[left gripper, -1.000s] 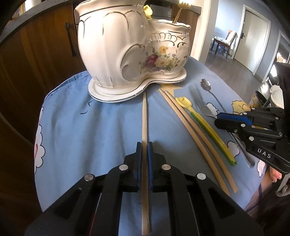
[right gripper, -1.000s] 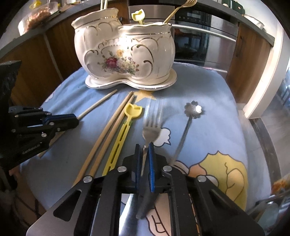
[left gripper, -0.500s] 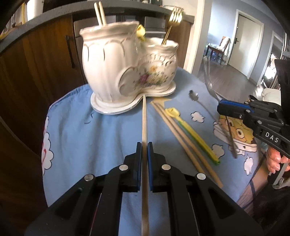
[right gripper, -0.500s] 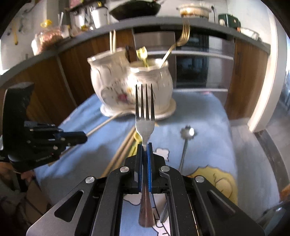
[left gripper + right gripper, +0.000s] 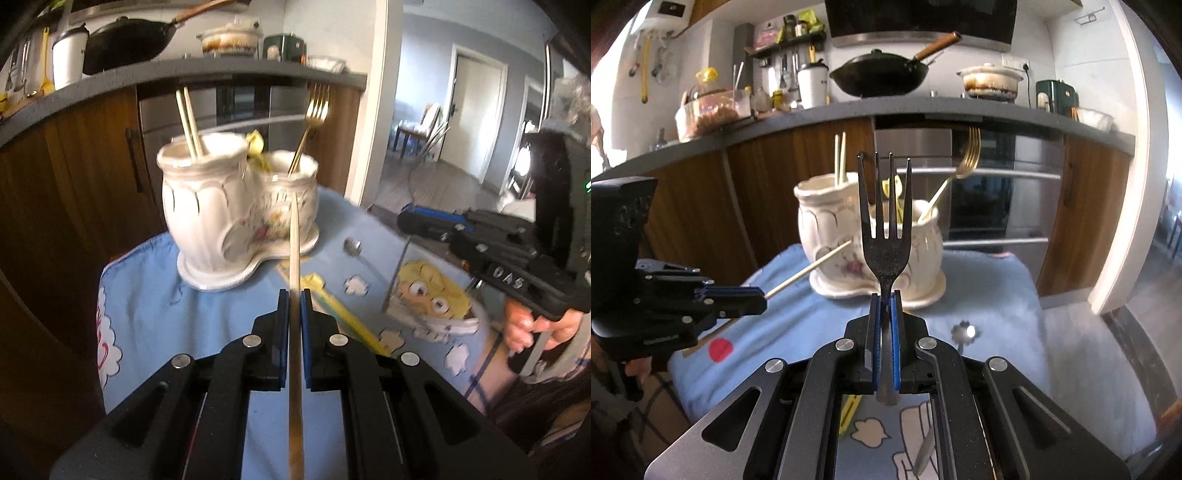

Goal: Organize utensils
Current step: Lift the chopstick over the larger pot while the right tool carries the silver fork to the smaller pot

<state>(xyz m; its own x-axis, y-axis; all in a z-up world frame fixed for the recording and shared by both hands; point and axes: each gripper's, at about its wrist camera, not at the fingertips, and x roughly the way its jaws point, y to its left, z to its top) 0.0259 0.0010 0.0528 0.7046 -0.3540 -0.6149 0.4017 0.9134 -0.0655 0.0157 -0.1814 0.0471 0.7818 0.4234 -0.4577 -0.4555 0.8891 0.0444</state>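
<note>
L wrist: left gripper [image 5: 294, 314] clamped on chopstick [image 5: 294, 236], now lifted off blue cloth [image 5: 147, 306], tip aimed at ceramic holder [image 5: 207, 206] ahead.
R wrist: right gripper [image 5: 885, 314] pinching fork [image 5: 885, 221], raised upright, tines up, holder [image 5: 820, 221] just beyond. Next, likely: drop both in.

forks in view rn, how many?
2. A silver fork clamped in the right gripper, tines up; a gold fork standing in the lower pot of the ceramic holder. More could be hidden inside the holder.
</note>
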